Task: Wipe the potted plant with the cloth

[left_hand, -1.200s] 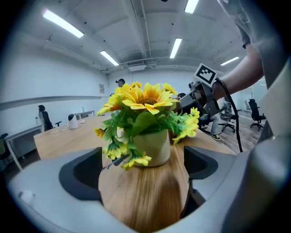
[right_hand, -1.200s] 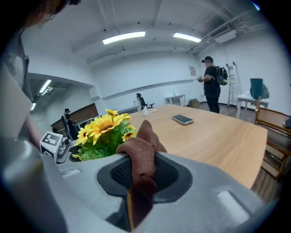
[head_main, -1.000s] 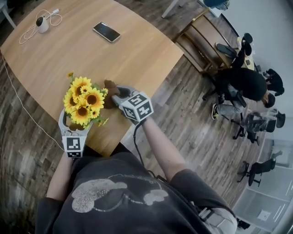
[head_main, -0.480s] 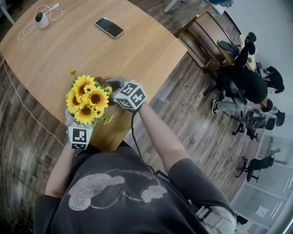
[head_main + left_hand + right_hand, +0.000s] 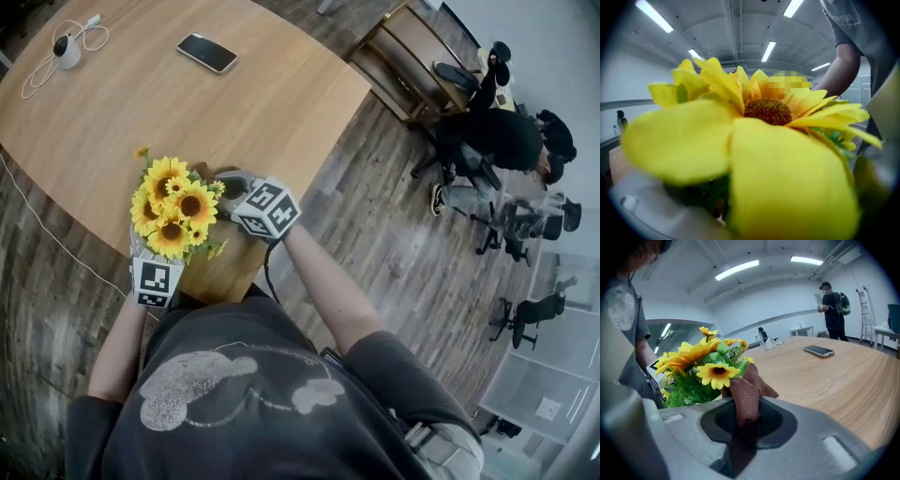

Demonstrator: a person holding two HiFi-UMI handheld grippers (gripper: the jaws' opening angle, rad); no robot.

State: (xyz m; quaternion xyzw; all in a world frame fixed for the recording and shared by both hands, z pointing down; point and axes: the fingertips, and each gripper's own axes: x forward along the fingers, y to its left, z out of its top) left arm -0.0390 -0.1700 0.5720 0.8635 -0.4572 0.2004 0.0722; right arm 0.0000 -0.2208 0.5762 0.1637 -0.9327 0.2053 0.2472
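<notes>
Fingers of the right gripper (image 5: 746,423) are clamped on the brown cloth (image 5: 747,390); the left gripper's (image 5: 147,253) sit buried under petals, so I cannot tell. On the table's (image 5: 187,103) near edge the potted plant (image 5: 173,206) stands upright, just left of the cloth, which seems to rest against its leaves.

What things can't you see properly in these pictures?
Plant's pot: in the head view the sunflowers cover it; the left gripper view is filled with blurry petals.
Left tool: those petals hide its jaws, so open or shut is unknowable.
Cloth: in the head view the right tool covers most of it.
Phone: screen too small to read.
</notes>
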